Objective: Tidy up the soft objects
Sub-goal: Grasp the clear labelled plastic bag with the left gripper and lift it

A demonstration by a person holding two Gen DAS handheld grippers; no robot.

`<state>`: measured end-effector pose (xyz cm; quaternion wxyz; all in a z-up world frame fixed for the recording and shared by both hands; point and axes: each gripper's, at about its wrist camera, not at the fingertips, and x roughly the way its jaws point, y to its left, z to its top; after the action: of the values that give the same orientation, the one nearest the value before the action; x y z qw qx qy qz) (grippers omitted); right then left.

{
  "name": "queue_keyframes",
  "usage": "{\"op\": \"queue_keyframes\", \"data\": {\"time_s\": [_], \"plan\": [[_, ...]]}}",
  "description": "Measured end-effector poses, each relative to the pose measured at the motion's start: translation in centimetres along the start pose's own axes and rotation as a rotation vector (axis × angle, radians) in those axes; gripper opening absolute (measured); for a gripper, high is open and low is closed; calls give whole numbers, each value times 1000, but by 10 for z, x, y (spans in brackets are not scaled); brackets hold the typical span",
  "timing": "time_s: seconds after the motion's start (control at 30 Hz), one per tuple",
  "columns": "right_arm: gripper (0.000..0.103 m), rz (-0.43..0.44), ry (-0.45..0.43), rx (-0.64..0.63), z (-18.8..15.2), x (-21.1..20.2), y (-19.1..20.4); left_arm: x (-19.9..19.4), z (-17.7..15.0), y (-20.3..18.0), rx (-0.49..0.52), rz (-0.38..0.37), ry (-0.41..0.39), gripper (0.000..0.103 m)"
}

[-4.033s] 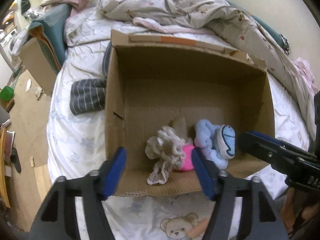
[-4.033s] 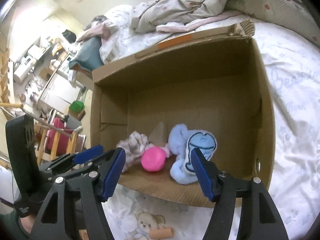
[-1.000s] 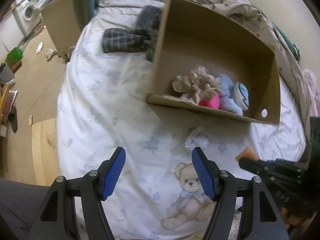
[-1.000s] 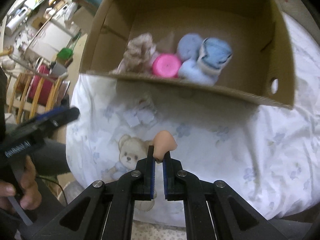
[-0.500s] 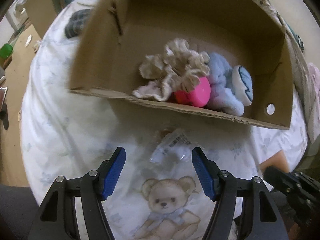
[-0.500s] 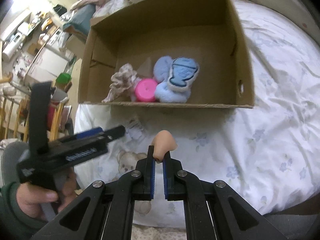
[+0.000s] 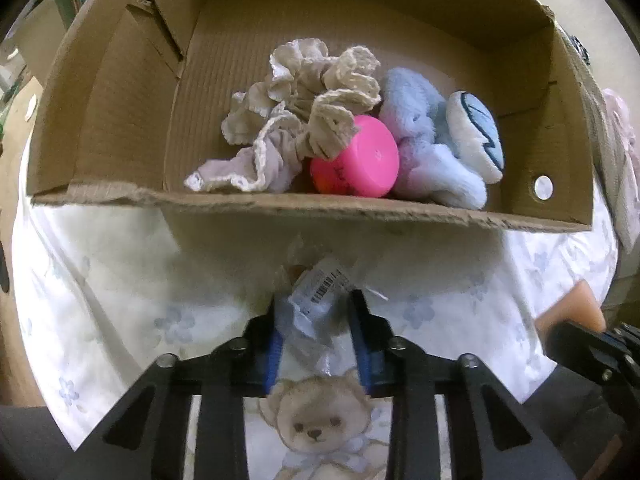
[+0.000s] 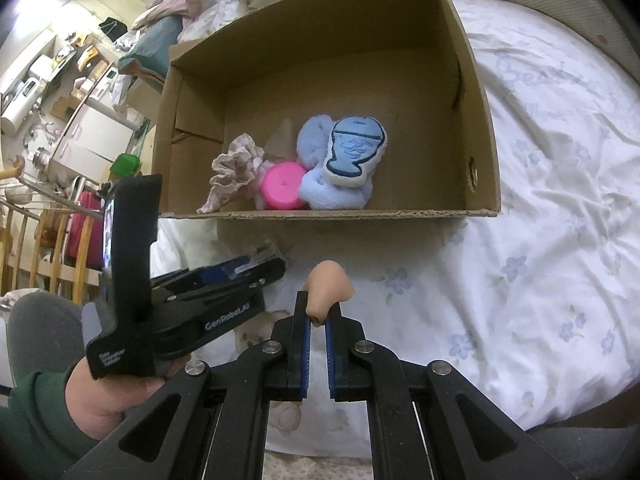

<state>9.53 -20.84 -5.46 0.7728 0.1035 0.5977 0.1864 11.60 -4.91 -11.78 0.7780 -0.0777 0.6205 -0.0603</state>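
A second earlier the left gripper (image 7: 316,320) had hung wide above the bedsheet with the crinkled clear plastic packet (image 7: 314,304) lying loose ahead of it; now it had come down over the packet and its blue pads were closing in, the packet squeezed between them and touching both. The packet's barcode label (image 7: 328,282) faced up, and its long axis ran from the jaws toward the near wall of the brown cardboard box (image 7: 100,92), its far end just short of that wall.

The right gripper (image 8: 316,320) had not changed its hold: its jaws stood narrow, clamped on a small peach-coloured, nose-shaped soft piece (image 8: 326,284). That piece stood nearly upright, its rounded end pointing up and away toward the box, above the white flower-printed bedsheet (image 8: 540,240). In the right wrist view the box had swung from lying square ahead to sitting a little left and farther off.

Inside the box, against the near wall, lay a beige frilled cloth (image 7: 304,92), a bright pink round plastic lid (image 7: 356,160), a fluffy pale blue plush (image 7: 420,136) and a white-edged blue embroidered cushion (image 8: 354,148) leaning on the plush. A printed teddy bear (image 7: 316,428) showed on the sheet below the left jaws.
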Motion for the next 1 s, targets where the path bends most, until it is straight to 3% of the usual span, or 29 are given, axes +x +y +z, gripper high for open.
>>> {"op": "queue_keyframes", "data": {"time_s": [0.13, 0.23, 0.47, 0.77, 1.0], "plan": [[8, 4, 3, -8, 0, 2, 2, -7, -4, 1, -15, -8, -4, 14], [8, 11, 4, -10, 1, 2, 3, -14, -11, 7, -14, 53, -33, 14], [8, 26, 12, -23, 4, 5, 10, -26, -22, 22, -46, 96, -34, 11], [8, 42, -9, -42, 1, -3, 15, -54, -43, 50, -92, 60, -55, 5], [8, 57, -48, -42, -1, -16, 15, -86, -50, 41, -90, 35, -101, 5]]}}
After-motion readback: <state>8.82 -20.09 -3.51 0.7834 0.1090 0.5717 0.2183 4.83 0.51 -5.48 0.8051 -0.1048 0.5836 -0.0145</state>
